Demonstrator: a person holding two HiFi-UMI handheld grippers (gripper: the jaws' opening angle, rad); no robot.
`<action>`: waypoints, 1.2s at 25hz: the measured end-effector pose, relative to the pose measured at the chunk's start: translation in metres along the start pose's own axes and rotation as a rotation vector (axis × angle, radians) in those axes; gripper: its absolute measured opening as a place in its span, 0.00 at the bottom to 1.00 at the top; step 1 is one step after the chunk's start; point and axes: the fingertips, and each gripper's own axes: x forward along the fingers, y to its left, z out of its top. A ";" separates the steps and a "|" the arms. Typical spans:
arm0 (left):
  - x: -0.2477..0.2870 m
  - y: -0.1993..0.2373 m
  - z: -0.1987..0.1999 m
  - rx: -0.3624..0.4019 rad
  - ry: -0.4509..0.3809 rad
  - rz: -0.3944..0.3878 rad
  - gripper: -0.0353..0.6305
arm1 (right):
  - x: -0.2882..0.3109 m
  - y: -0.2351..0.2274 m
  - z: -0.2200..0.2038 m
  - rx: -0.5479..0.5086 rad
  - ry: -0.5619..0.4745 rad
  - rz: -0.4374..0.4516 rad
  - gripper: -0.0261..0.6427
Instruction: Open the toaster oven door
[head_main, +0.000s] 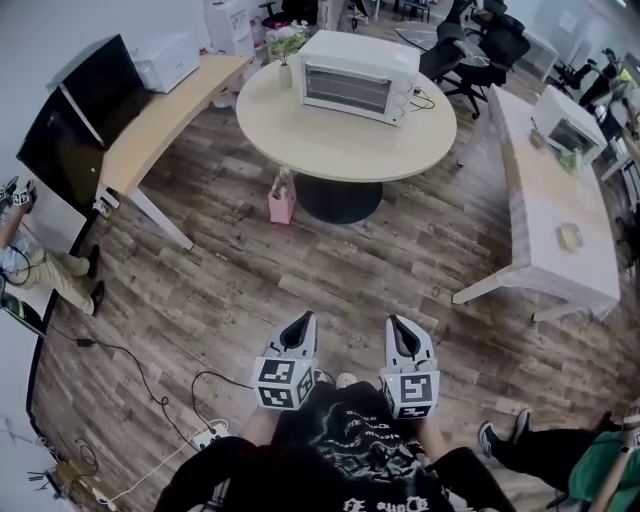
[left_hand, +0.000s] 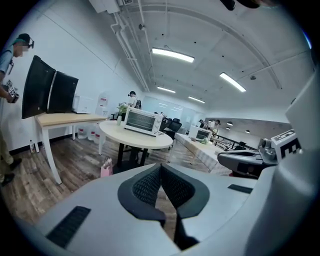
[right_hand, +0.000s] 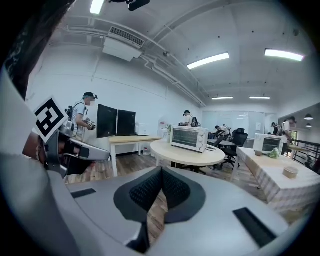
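Your left gripper (head_main: 303, 322) and right gripper (head_main: 396, 326) sit side by side just in front of your body, both angled a little downward; each gripper view shows its jaws clenched pad to pad with nothing between them; below them lies bare wood floor (head_main: 330, 270), with a black cable (head_main: 140, 370) and a white power strip (head_main: 208, 435) off to your left, and one person's legs (head_main: 545, 450) low on your right; another person (head_main: 45, 268) stands at the far left edge; further ahead a pink bag (head_main: 283, 198) stands on the floor against the base of the round table (head_main: 300, 140), on your side of it and slightly left, and you cannot make out what it holds; the toaster oven (head_main: 358, 75) stands on the far part of that table, well apart from both grippers; its long axis runs across your view, left to right, and its glass door (head_main: 345, 90) faces you, upright and closed, with rack lines showing behind the glass; a cord (head_main: 425, 98) trails from its right end; just left of it a small vase (head_main: 286, 45) holds green stems; a wooden desk (head_main: 160, 120) with black monitors (head_main: 70, 120) and a white printer (head_main: 165, 60) flanks the left; on the right a long white table (head_main: 560, 200) carries a bowl (head_main: 569, 237), contents unclear, and a second oven (head_main: 566, 125); office chairs (head_main: 480, 50) stand beyond.
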 end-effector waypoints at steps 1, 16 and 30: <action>-0.001 0.001 -0.002 0.002 0.002 -0.002 0.08 | 0.000 0.001 -0.002 0.003 0.000 -0.005 0.05; 0.019 0.034 -0.006 0.021 0.026 0.019 0.08 | 0.048 0.004 -0.016 -0.002 0.005 0.008 0.05; 0.174 0.057 0.073 -0.005 0.022 0.096 0.08 | 0.196 -0.101 0.031 -0.049 0.012 0.101 0.05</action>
